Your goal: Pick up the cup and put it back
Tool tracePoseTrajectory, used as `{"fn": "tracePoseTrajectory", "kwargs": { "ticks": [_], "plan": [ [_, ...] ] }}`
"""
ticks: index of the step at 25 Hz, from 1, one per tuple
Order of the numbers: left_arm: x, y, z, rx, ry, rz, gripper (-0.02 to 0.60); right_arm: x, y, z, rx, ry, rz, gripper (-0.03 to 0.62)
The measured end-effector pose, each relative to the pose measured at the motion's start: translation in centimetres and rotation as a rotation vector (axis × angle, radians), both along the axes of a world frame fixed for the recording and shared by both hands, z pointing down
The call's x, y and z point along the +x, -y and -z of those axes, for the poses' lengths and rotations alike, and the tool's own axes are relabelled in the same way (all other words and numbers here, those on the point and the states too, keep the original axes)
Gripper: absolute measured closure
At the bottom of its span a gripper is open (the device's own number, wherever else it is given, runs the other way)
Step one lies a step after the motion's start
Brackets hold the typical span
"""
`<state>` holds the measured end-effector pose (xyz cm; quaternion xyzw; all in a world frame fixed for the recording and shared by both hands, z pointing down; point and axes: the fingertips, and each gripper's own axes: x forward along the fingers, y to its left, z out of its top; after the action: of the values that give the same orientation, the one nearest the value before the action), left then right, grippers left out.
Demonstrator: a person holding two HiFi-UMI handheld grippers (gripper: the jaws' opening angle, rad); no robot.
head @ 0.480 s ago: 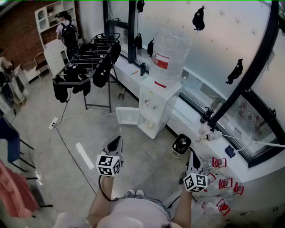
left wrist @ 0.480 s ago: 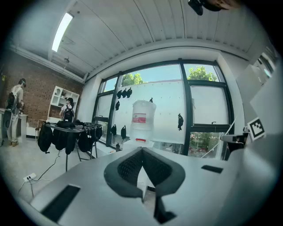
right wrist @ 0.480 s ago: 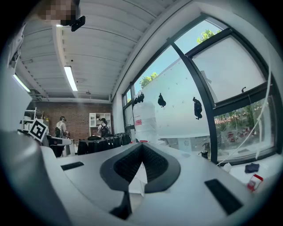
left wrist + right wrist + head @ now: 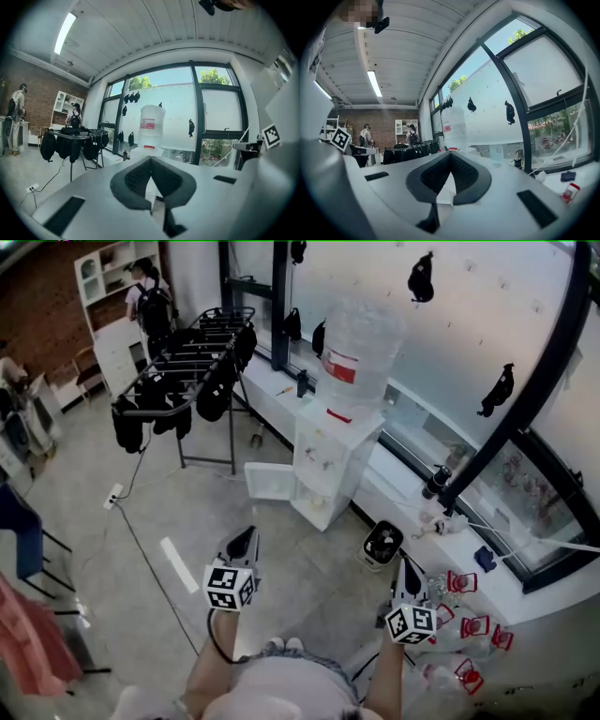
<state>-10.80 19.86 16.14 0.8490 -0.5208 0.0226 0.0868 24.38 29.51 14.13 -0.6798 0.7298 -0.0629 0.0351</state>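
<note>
Dark ribbed rubber pads [image 4: 138, 177] line the left gripper [image 4: 246, 538], whose jaws are pressed together at the tips with nothing between them. The right gripper [image 4: 406, 570] is likewise closed and empty. Both are held low in front of the person, above the tiled floor [image 4: 178, 521] and pointing toward the window wall. A small round fan [image 4: 382, 545] sits on the floor just ahead of the right gripper. Farther on stands a white water dispenser [image 4: 349, 442] carrying a large clear bottle [image 4: 361, 348], with its lower cabinet door [image 4: 270, 482] swung open. The cup cannot be picked out with certainty. Small pale items on the dispenser's open shelves may be cups, so it probably lies there, well apart from both grippers. Such a cup is probably light and thin-walled, easily crushed or tipped. It would best be pinched gently across the side wall just below the rim. Beyond the dispenser, a drying rack [image 4: 187, 362] bears dark garments, and a person [image 4: 150, 301] stands at the far shelving.
</note>
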Motion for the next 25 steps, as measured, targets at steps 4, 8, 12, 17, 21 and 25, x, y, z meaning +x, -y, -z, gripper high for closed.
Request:
{"fn": "tracePoseTrajectory", "kwargs": {
  "ticks": [4, 8, 12, 17, 21, 25],
  "plan": [
    [0.18, 0.09, -0.36, -0.007, -0.002, -0.004, 0.557, 0.05, 0.09, -0.19, 0.0, 0.009, -0.002, 0.579],
    [0.16, 0.05, -0.5, -0.013, -0.008, -0.003, 0.557, 0.34, -0.05, 0.06, 0.024, 0.048, -0.007, 0.577],
    [-0.04, -0.12, -0.63, -0.007, -0.02, -0.004, 0.555, 0.37, -0.24, 0.12, 0.033, 0.055, -0.011, 0.577],
    [0.11, -0.19, -0.39, 0.008, -0.05, -0.027, 0.554, 0.11, -0.18, 0.1, 0.032, 0.06, -0.009, 0.577],
    [0.02, -0.13, -0.16, 0.008, -0.064, -0.042, 0.54, -0.21, -0.11, 0.14, 0.029, 0.066, -0.008, 0.577],
    [0.34, -0.19, -0.33, 0.007, -0.081, -0.079, 0.353, -0.29, -0.06, -0.11, 0.025, 0.069, -0.014, 0.577]
  ]
}}
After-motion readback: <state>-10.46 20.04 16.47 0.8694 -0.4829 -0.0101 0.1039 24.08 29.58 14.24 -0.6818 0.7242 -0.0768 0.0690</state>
